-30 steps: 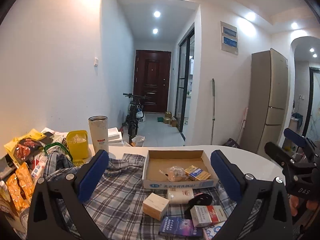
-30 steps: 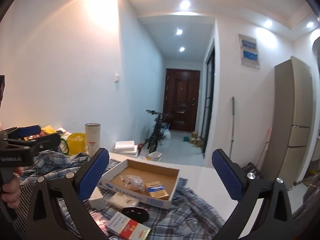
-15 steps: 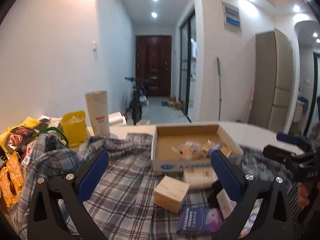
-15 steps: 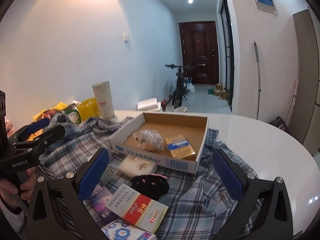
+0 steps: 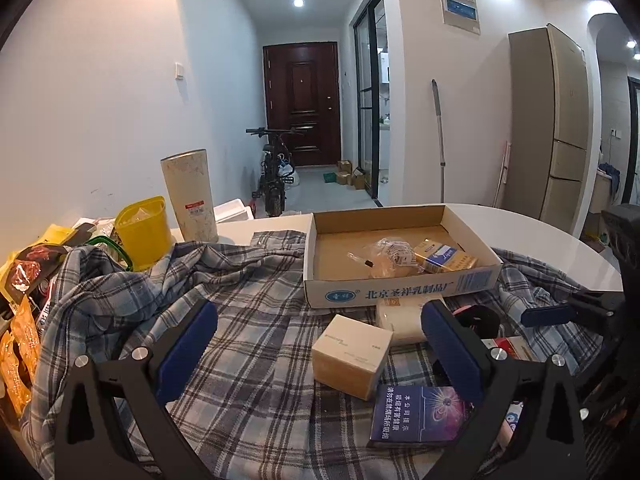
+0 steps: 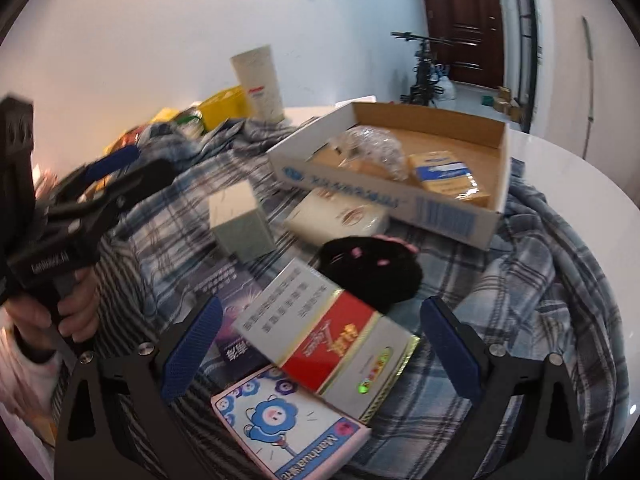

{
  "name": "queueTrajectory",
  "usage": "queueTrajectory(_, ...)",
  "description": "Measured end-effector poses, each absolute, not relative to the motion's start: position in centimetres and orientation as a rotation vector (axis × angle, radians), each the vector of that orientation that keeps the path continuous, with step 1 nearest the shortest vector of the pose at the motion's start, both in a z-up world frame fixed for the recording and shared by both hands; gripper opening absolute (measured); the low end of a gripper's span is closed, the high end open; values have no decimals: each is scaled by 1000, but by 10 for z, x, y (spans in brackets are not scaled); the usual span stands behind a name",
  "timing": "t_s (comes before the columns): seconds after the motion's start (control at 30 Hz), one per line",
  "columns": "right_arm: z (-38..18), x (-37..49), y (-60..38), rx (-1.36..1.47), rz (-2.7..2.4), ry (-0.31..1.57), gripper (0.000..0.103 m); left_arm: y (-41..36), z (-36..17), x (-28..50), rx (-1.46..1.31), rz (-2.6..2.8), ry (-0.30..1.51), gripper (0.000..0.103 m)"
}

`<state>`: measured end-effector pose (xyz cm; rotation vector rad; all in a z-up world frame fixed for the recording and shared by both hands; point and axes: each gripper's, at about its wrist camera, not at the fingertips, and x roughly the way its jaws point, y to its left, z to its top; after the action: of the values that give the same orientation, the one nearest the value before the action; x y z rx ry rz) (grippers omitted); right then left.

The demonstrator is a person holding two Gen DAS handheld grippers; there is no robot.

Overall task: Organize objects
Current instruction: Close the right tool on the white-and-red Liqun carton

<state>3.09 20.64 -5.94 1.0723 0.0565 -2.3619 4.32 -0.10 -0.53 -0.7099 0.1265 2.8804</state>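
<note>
A shallow cardboard box (image 5: 400,292) (image 6: 384,196) lies on a plaid shirt (image 5: 256,360) and holds a clear bag of snacks (image 5: 390,256) and a yellow-blue pack (image 5: 444,256). In front lie a beige cube box (image 5: 350,350) (image 6: 240,220), a white tissue pack (image 6: 340,216), a black pouch (image 6: 372,268), a red-white carton (image 6: 328,332), a purple pack (image 5: 416,412) and a pink cartoon pack (image 6: 288,424). My left gripper (image 5: 318,350) is open and empty above the cube box. My right gripper (image 6: 320,352) is open and empty over the red-white carton.
A yellow container (image 5: 142,232), a tall tumbler (image 5: 190,196) and snack packets (image 5: 24,280) stand at the left. The white table's edge (image 5: 560,240) curves on the right. The left gripper also shows at the left of the right wrist view (image 6: 108,184).
Both grippers have come lower and closer to the loose items in front of the cardboard box. The right one now tilts down over the red-white carton.
</note>
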Motion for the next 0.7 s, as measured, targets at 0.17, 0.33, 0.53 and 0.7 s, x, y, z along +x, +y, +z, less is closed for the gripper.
queueTrajectory(0.17,-69,27,204,1122,-2342,68,99,-1,-6,42,-723,2879,122,103)
queueTrajectory(0.33,-75,26,198,1140,-2303,89,99,-1,-9,39,-763,2868,117,103)
queueTrajectory(0.53,-76,26,198,1146,-2312,118,100,-3,-10,38,-775,2876,100,103)
queueTrajectory(0.7,-80,16,206,1198,-2324,44,100,-2,-11,38,-774,2874,113,103)
